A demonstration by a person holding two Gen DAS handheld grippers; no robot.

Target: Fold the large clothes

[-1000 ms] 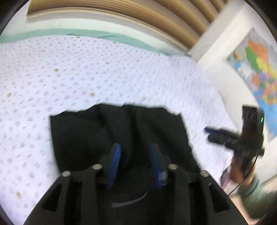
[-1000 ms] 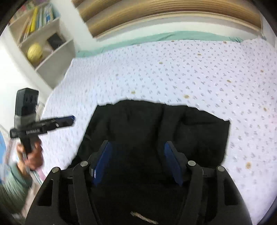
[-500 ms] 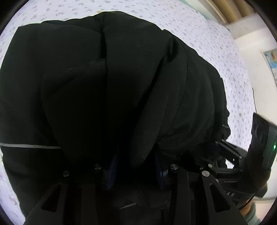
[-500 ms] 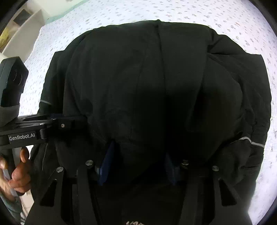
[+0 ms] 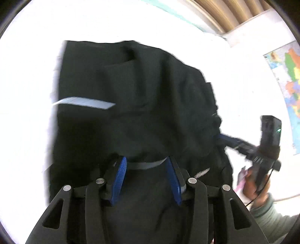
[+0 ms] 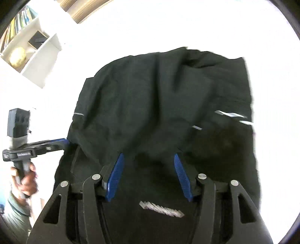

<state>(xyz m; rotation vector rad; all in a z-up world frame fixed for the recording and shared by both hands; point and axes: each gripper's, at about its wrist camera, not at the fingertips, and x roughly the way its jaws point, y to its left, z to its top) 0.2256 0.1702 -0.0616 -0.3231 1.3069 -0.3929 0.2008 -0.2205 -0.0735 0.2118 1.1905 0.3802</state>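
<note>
A large black garment with thin grey reflective stripes lies bunched on the bed and fills both views. My left gripper is open, its blue pads spread just at the near fold of the cloth, holding nothing. My right gripper is open too, its pads spread over the near edge of the garment. Each gripper shows in the other's view, at the garment's side edge: the right one in the left wrist view, the left one in the right wrist view.
The bed sheet around the garment is washed out to white. A wooden slatted headboard and a wall map are at the right. A white shelf with books and a yellow ball stands at the left.
Both grippers have pulled back and up from the garment, which lies lower and further off than half a second ago. The jaws stand wider and clear of the cloth.
</note>
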